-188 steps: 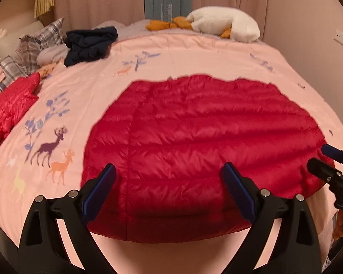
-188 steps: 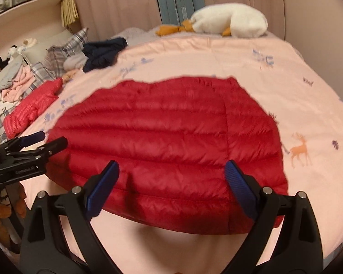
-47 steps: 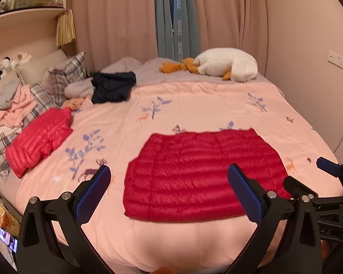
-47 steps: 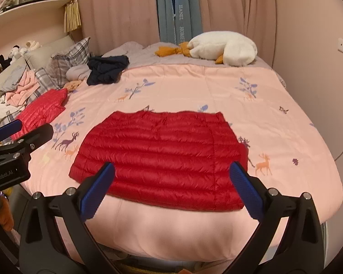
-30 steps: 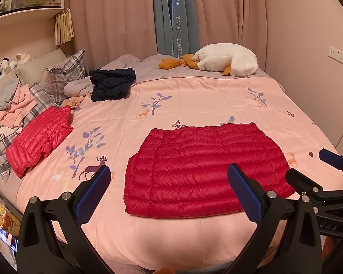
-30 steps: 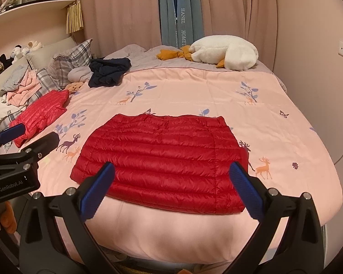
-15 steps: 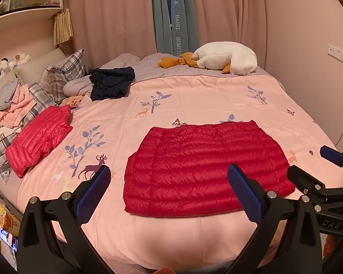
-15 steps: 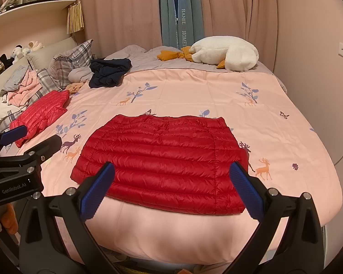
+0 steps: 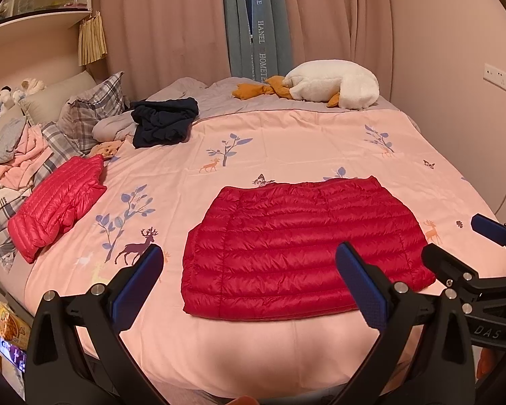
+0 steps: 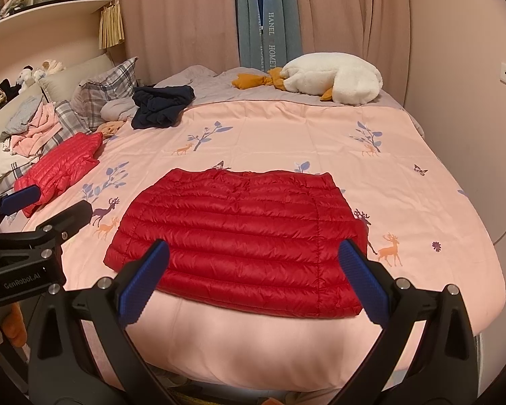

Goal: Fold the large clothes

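The folded red jacket (image 9: 300, 253) is lying mid-frame on the bed (image 9: 286, 141), beyond the fingers. Both the left gripper (image 9: 253, 280) and right gripper (image 10: 253, 276) are being held released, apart from it.

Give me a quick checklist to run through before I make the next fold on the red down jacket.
1. Left gripper open and empty: ok.
2. Right gripper open and empty: ok.
3. Red down jacket lying flat as a rectangle on the pink duvet: ok.
4. Nothing resting on top of the jacket: ok.
5. Bare duvet around it for another fold; the folded pink-red jacket lies well apart: ok.
6. Sleeves tucked evenly underneath: cannot tell.
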### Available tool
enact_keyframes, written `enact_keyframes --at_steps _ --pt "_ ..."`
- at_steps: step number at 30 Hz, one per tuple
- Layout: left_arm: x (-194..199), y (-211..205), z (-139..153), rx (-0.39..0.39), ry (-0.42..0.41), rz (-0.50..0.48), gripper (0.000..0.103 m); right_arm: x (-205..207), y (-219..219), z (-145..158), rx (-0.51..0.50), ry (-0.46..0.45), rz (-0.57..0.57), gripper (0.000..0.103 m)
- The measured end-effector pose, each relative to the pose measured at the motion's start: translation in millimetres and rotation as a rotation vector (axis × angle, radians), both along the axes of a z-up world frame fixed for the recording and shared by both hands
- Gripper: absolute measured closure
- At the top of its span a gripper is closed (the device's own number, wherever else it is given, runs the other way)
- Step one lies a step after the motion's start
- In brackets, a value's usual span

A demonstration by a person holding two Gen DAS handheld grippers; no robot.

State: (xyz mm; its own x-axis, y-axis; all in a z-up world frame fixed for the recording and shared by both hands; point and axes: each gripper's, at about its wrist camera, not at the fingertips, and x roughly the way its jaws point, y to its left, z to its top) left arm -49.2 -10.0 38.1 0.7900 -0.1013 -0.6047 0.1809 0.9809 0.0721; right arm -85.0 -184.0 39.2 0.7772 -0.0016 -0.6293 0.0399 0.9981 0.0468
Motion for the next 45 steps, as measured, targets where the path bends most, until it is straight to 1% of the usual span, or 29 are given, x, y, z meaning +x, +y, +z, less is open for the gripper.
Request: enact_keyframes --at_steps 45 --pt "3.6 2.7 0.1 0.001 0.005 -0.012 0.001 3.7 2.8 -1.5 -0.003 -0.006 0.007 0.002"
